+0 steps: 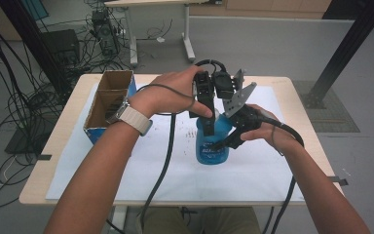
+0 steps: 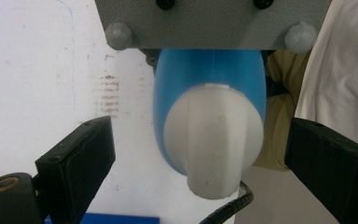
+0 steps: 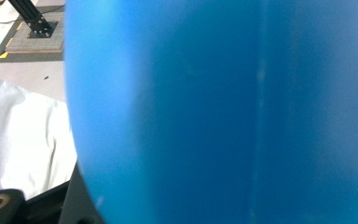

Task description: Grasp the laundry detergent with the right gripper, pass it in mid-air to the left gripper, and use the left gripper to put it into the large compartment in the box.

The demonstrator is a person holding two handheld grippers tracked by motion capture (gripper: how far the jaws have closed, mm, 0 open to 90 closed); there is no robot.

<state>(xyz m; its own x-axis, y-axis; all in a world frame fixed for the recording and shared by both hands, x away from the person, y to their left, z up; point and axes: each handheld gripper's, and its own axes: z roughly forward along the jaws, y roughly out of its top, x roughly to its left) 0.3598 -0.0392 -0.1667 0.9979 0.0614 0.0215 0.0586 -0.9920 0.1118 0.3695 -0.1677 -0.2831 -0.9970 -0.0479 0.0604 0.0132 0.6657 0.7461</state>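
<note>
White paper covers your table; floor cables trail at ten o'clock beyond it.

Item: blue bottle, upright just right of the sheet's middle, long axis vertical, white cap on top.

Right gripper: comes in level from three o'clock, jaws clamped on the bottle's body; its own view is pressed close against the blue wall.

Left gripper: points straight down over the bottle from twelve o'clock. Jaws spread wide, one at nine and one at three o'clock of the cap, neither touching it.

Key relation: the cap sits dead centre between your left fingers and in line with the bottle's axis, so closing them should seat on the cap.

Also present: open cardboard box, at nine o'clock of the bottle, well apart.
</note>
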